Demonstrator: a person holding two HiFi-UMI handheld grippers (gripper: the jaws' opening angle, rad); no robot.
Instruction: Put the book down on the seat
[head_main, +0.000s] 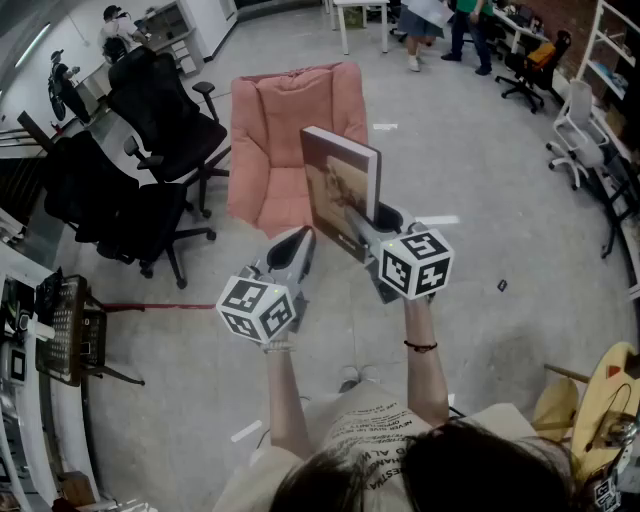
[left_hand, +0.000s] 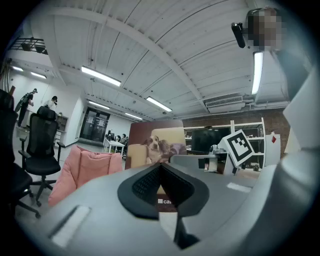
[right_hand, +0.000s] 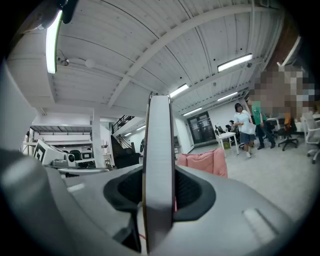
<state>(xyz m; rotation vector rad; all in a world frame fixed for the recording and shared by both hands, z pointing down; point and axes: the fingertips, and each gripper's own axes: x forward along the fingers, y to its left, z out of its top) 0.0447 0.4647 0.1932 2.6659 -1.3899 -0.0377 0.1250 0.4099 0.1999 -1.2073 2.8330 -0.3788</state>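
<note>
**Right tool** (head_main: 373, 228): clenched on the lower edge of the book (head_main: 340, 190). The book stands upright at frame centre in the head view. The edge grip is judged to keep the cover free so the book can later be laid flat.

**Left tool** (head_main: 300, 245): jaws together with nothing between them. It sits just beside the book's lower left corner, and whether it touches cannot be told. It is judged idle, perhaps placed to steady the book.

**Pink seat** (head_main: 285, 140): upper centre, on the floor beyond the book. The book is not yet set down.

**View comparison:**
- The right gripper view shows the book (right_hand: 159, 165) edge-on with both pads pressing its faces, which the head view does not confirm.
- The left gripper view alone shows the cover (left_hand: 160, 145), which pictures a dog.
- Only the head view shows the black office chairs (head_main: 150, 130) left of the seat.
</note>
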